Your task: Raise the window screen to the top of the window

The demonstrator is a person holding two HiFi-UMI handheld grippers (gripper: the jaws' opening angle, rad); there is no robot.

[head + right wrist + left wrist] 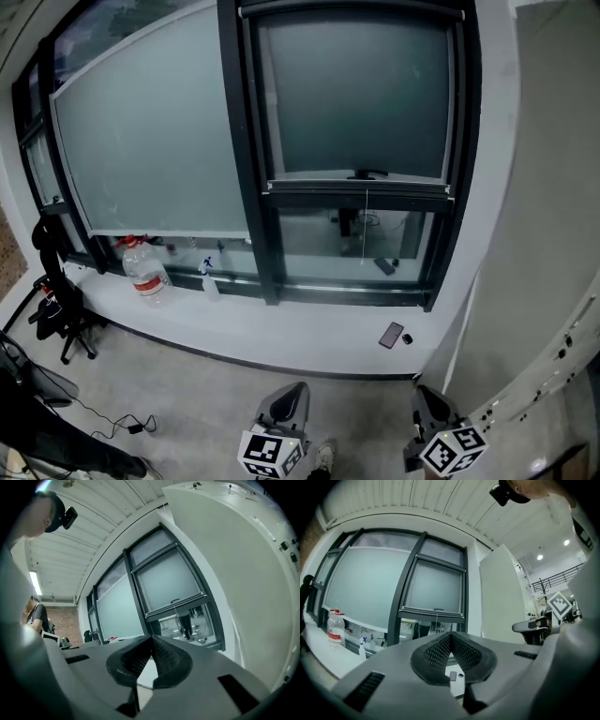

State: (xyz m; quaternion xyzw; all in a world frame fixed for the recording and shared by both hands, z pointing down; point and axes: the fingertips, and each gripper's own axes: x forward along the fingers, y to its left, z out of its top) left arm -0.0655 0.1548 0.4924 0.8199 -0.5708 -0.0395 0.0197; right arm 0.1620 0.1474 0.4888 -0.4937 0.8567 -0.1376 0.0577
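Note:
The window screen [356, 94] is a grey panel in the right-hand window, and it covers the upper part of that opening. Its dark bottom bar [359, 189] carries a small handle [367, 174], and a thin cord [367, 225] hangs below it. The same screen [433, 585] shows far ahead in the left gripper view, and the right gripper view shows the screen [169, 581] far ahead too. My left gripper [296, 388] and right gripper [422, 394] are low in the head view, well back from the window. Both are shut with nothing between the pads [440, 649], [161, 656].
On the white sill [281, 328] lie a phone [391, 335] and a small dark object [407, 339]. A water bottle [143, 272] and a spray bottle [208, 277] stand further left. A black chair [56, 300] is at the far left, cables [131, 427] lie on the floor, and a white wall [553, 234] stands on the right.

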